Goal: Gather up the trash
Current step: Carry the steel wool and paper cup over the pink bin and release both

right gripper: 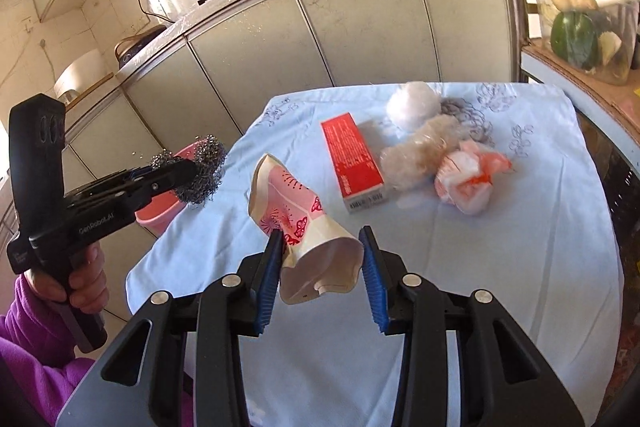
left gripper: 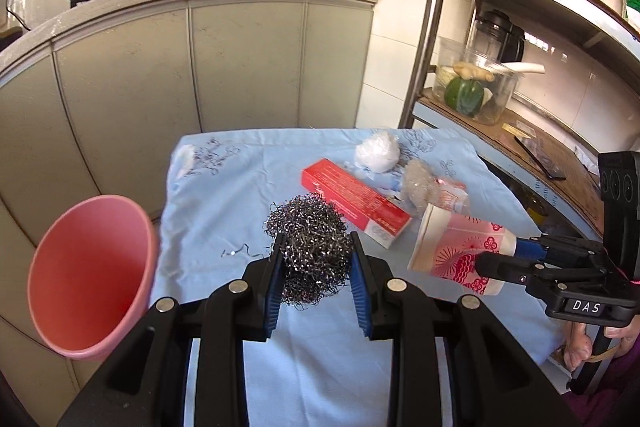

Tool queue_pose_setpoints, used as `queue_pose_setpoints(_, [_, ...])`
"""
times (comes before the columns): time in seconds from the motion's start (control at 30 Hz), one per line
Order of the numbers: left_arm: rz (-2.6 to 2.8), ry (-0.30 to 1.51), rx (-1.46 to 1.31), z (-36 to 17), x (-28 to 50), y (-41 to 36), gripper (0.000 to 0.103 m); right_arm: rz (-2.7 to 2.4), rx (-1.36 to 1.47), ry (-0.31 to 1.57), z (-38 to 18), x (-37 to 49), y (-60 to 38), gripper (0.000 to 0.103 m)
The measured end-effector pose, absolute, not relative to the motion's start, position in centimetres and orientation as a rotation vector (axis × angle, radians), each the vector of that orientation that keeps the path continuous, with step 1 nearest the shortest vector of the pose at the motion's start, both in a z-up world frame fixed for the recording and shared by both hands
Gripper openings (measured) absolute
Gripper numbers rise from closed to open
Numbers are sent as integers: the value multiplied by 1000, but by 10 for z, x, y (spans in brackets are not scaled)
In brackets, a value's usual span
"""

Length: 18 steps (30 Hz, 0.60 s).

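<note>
At lower centre, the left gripper [left gripper: 316, 267] pinches a steel scourer [left gripper: 308, 247]; the right gripper [right gripper: 320, 267] clamps a crushed pink paper cup [right gripper: 304, 235] above the blue cloth [right gripper: 480, 267].

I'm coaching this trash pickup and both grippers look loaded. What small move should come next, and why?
Probably swing the left gripper left until the steel wool hangs over the pink bin, then open. The wool is clamped clear of the blue cloth, and the bin's open mouth sits just beside it. The right gripper holds the crushed paper cup and can follow.
</note>
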<state>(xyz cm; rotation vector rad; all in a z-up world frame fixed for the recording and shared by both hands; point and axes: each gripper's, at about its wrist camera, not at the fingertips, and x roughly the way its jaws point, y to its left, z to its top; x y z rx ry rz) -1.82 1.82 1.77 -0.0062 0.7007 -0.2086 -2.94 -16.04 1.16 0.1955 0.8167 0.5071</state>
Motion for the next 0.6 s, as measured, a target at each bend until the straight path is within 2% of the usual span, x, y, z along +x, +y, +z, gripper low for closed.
queue_pose_setpoints(0.6, [30,610,-104,30,-36,91,29,609,117,755,40,4,-87,39])
